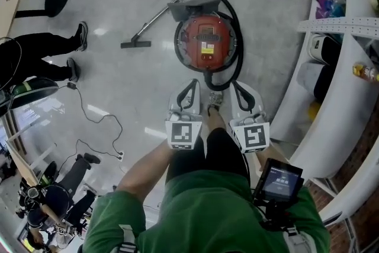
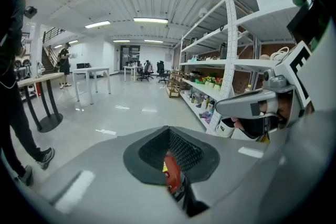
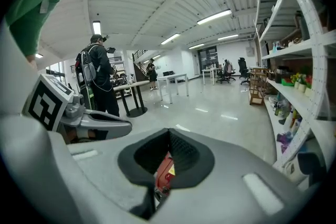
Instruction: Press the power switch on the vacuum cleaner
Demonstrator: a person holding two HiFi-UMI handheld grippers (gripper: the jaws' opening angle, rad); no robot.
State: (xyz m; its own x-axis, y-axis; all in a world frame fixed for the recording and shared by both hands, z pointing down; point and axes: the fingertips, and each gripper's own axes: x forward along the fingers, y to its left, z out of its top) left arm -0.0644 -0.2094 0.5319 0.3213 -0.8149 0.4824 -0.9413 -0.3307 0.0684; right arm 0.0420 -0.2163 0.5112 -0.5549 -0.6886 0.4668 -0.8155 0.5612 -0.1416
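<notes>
On red vacuum cleaner (image 1: 205,32), illegible yellow label (image 1: 206,49)

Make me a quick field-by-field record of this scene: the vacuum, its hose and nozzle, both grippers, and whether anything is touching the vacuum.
Vacuum cleaner: red, round, standing on the floor
Hose: black, looped around the vacuum's body
Floor nozzle: lying on the floor, left of the vacuum in the head view
Left gripper: jaws together, nothing held
Right gripper: jaws together, nothing held
Contact: neither gripper touches the vacuum; both sit short of it
Power switch: cannot be picked out
</notes>
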